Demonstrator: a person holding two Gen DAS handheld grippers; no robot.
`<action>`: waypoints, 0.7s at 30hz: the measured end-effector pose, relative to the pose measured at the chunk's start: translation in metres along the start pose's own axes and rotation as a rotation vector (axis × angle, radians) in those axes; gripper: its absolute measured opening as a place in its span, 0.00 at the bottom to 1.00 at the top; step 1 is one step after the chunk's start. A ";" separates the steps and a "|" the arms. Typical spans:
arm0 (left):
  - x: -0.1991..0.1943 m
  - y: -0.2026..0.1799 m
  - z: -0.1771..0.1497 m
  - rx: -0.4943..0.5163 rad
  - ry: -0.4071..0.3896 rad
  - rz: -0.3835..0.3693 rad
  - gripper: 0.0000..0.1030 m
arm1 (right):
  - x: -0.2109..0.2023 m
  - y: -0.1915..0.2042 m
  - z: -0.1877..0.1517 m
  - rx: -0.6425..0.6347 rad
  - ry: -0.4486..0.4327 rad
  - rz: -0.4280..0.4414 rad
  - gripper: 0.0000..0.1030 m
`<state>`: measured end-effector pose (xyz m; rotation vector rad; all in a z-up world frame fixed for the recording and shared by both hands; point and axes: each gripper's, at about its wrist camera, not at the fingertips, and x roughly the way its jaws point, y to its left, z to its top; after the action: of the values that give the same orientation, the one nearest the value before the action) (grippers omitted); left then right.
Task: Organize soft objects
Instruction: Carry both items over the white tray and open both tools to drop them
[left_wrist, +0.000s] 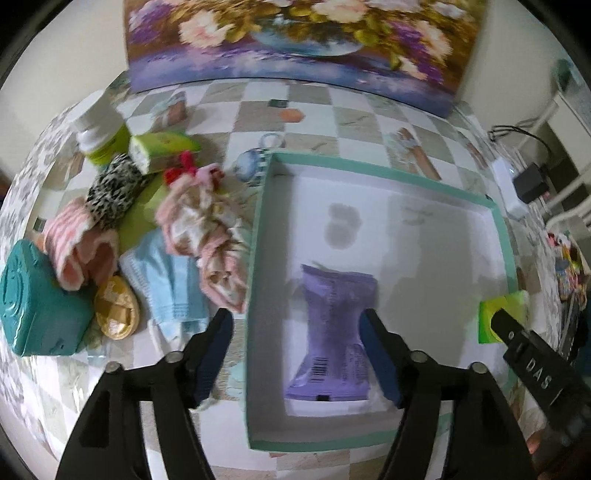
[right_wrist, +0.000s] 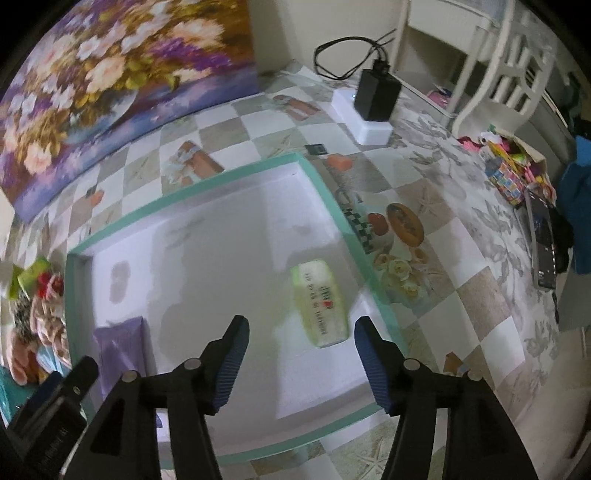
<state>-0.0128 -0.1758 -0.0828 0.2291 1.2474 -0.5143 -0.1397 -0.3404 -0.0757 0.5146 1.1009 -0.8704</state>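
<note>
The left gripper (left_wrist: 295, 347) stands wide open over the purple packet (left_wrist: 334, 332), which lies flat in the tray (left_wrist: 258, 295) near its front left corner, and the pads seem not to press it. The right gripper (right_wrist: 301, 354) is open and empty above the green tissue pack (right_wrist: 321, 302) by the tray's right edge. More soft things (left_wrist: 199, 229) are piled on the table beside the tray's left edge.

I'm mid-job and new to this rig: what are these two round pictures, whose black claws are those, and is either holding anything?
Each picture comes from a fisheye camera on a hand-held gripper, looking along its two fingers. A person holds one per hand; there is no robot arm. Left wrist view: the left gripper stands open over a purple packet lying in the teal-rimmed box. Right wrist view: the right gripper is open above a green tissue pack in the same box. Neither holds anything. Towels and cloths lie piled on the tablecloth left of the box.
</note>
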 end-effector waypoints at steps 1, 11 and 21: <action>0.000 0.004 0.001 -0.015 0.004 0.005 0.81 | 0.001 0.002 0.000 -0.010 0.001 -0.003 0.64; -0.002 0.032 0.008 -0.149 0.042 -0.024 0.82 | -0.001 0.022 -0.008 -0.080 0.008 0.040 0.71; -0.026 0.074 0.034 -0.217 0.006 -0.025 0.82 | -0.030 0.048 -0.003 -0.122 -0.105 0.094 0.71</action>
<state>0.0460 -0.1199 -0.0555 0.0323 1.3024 -0.3958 -0.1081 -0.3002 -0.0514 0.4113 1.0190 -0.7355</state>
